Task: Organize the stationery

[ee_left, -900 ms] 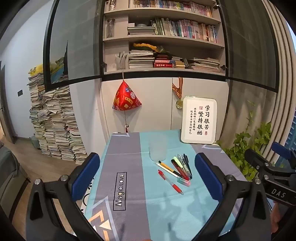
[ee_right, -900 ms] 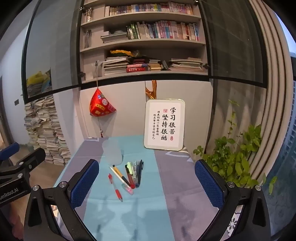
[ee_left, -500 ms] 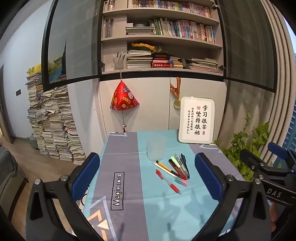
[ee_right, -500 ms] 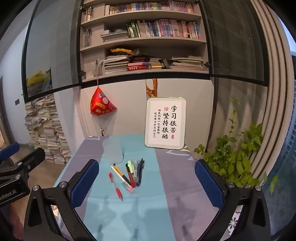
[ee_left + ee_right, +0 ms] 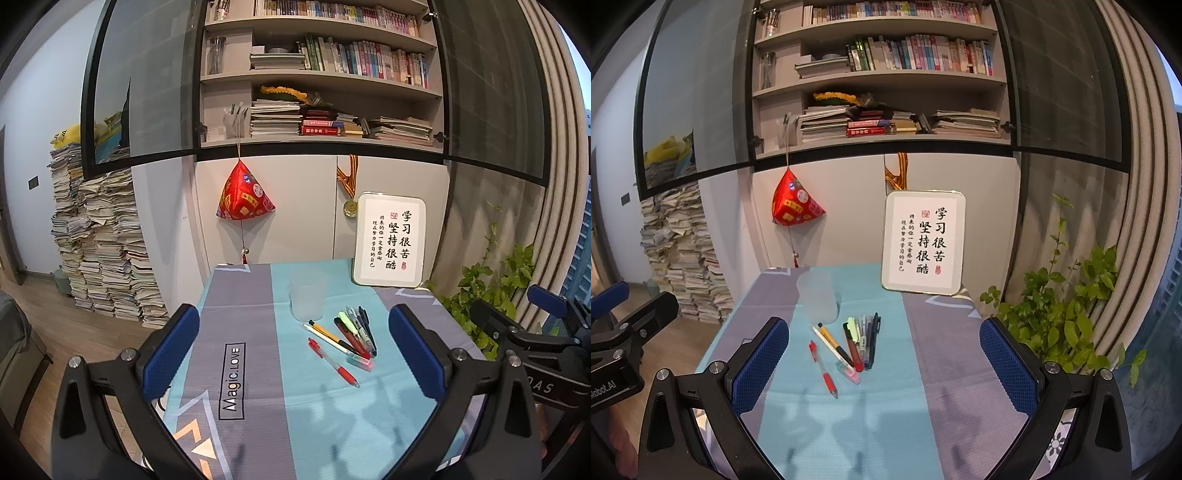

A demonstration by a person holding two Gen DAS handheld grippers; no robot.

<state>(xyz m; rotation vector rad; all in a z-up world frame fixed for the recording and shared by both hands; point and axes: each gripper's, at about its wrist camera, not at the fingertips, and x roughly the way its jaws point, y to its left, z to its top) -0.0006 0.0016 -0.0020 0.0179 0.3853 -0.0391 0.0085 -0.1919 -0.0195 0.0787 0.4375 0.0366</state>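
With both the left gripper (image 5: 293,345) and right gripper (image 5: 884,352) held wide apart and empty, the light cup (image 5: 307,294) could be toppled when the pens (image 5: 347,338) lying just beside it are reached for

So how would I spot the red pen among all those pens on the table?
Find the frosted plastic cup on the teal stripe of the tablecloth, in front of the framed calligraphy sign. A cluster of pens lies just below the cup. The red pen lies apart on the cluster's left, nearest the grippers, with a red cap and red grip.
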